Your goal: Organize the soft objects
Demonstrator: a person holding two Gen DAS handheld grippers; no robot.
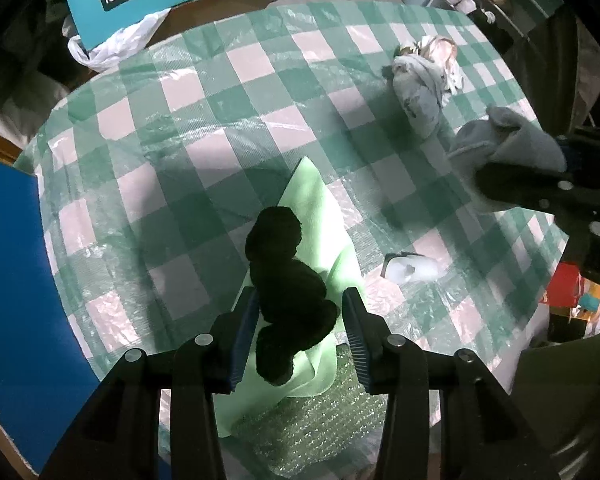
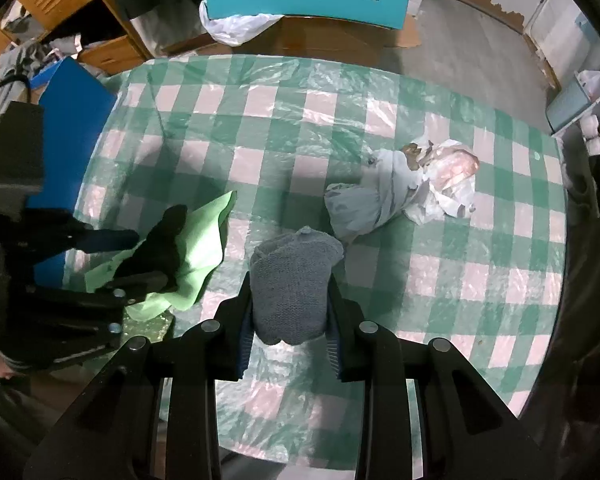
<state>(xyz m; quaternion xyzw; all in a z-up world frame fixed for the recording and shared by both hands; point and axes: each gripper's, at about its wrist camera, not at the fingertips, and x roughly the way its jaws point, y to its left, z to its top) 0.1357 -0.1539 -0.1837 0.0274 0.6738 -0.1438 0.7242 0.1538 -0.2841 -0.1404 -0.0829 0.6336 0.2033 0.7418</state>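
Right wrist view showed the right gripper [image 2: 290, 304] pinching a grey knitted sock roll [image 2: 292, 280]; the left gripper [image 1: 300, 320], fingers spread, flanked a black fuzzy sock [image 1: 288, 292] on a light green cloth [image 1: 320, 216], with a grey wrapped bundle [image 2: 384, 196] lying nearby on the tabletop [image 2: 480, 280].

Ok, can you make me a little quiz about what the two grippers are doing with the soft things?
1. True or false: the right gripper is shut on the gray knit bundle.
2. What color is the cloth lying under the black fuzzy item?
3. The wrapped gray bundle lies: A) on the checkered tablecloth, B) in the left gripper, C) on the blue box.

Key: 1 true; 2 light green; 3 A.
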